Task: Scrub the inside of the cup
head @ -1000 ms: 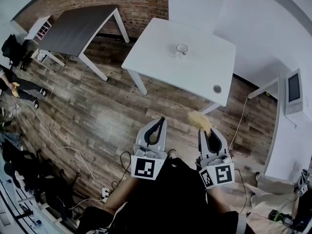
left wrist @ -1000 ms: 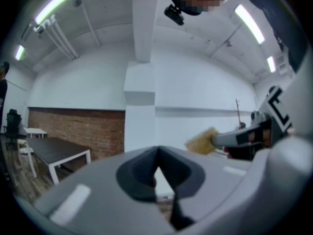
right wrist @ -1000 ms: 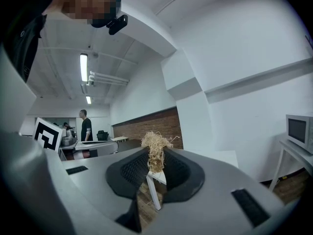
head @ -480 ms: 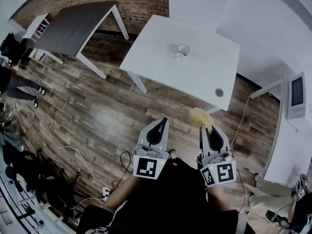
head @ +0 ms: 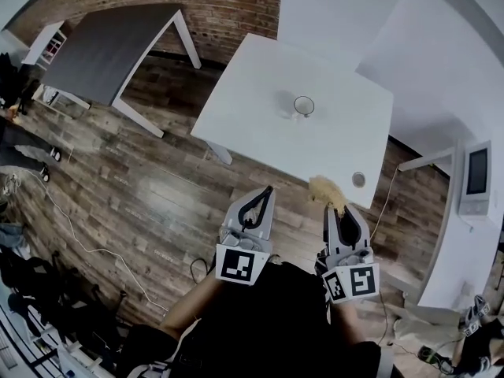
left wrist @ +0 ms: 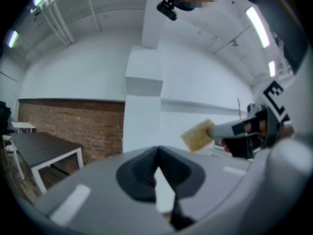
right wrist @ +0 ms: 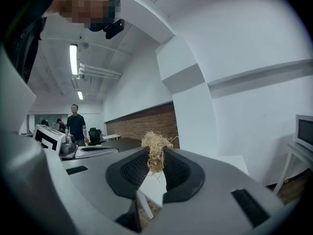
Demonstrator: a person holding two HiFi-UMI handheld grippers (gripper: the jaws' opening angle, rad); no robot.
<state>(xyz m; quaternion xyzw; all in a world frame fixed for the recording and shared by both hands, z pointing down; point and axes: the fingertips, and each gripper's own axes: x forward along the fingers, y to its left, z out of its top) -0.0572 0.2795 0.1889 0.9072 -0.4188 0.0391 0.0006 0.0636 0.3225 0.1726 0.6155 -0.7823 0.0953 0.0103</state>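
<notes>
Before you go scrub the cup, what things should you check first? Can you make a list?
1. Scrubber held: right gripper is shut on the straw-coloured scrubber: ok.
2. Left gripper free for the cup: nothing between its jaws, but they are shut and must open first: not ok.
3. Cup standing upright, mouth up, on the white table: ok.
4. Grippers near the cup: both hang over the wooden floor, short of the table: not ok.
5. Water or soap inside the cup: cannot tell.
</notes>
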